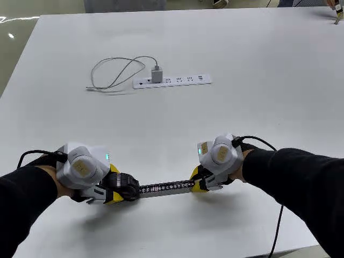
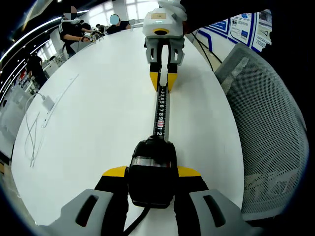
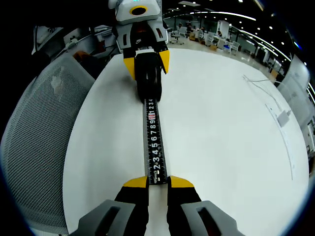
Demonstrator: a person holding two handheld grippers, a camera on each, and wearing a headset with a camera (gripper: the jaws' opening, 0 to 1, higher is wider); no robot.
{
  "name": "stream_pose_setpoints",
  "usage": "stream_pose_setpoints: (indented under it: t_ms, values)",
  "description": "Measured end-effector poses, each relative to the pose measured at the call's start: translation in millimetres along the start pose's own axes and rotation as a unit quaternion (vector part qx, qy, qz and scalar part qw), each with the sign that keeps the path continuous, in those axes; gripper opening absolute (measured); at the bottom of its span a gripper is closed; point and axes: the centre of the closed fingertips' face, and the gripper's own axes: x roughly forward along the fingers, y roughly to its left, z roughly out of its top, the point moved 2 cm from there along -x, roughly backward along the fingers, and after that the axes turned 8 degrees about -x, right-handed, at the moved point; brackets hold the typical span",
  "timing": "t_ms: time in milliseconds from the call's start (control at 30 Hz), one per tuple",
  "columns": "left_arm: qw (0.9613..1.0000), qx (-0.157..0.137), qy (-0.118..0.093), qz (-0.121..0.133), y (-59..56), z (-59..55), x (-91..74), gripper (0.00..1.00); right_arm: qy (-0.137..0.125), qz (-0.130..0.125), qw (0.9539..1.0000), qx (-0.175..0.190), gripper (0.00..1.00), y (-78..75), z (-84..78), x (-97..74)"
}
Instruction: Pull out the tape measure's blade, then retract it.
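On the surface (image 1: 215, 43), the left gripper (image 1: 116, 185) is clamping the tape measure (image 1: 128, 186). The right gripper (image 1: 196, 180) is pinching its blade (image 1: 166, 187) tip.

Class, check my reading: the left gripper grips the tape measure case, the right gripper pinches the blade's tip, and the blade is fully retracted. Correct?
Not quite: the blade is pulled out, stretching from the case in the left gripper to the right gripper; the right gripper view shows it.
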Motion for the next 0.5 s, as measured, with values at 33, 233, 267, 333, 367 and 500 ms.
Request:
stream_pose_setpoints:
  t_ms: [33,233,267,333,367,500]
  values:
    - [1.0000,0.000,0.000,0.000,0.0,-0.1,0.1,0.30,-0.001,0.000,1.0000,0.004,0.09,-0.1,-0.3,-0.2]
    - [1.0000,0.000,0.000,0.001,0.0,-0.1,0.6,0.30,0.001,0.000,1.0000,0.009,0.09,0.1,-3.1,-2.0]
    - [1.0000,0.000,0.000,0.001,-0.1,0.0,0.6,0.30,0.001,0.000,1.0000,0.009,0.09,0.1,-3.5,-2.1]
    - [1.0000,0.000,0.000,0.001,-0.2,-0.1,0.5,0.30,0.003,0.000,0.9999,0.010,0.09,0.4,-3.9,-2.7]
    - [1.0000,0.000,0.000,0.002,-0.2,-0.1,0.5,0.30,0.003,0.000,0.9999,0.010,0.09,0.5,-4.2,-3.0]
    - [1.0000,0.001,0.000,0.002,-0.4,-0.1,0.4,0.30,0.004,0.000,1.0000,0.008,0.09,0.6,-5.2,-3.8]
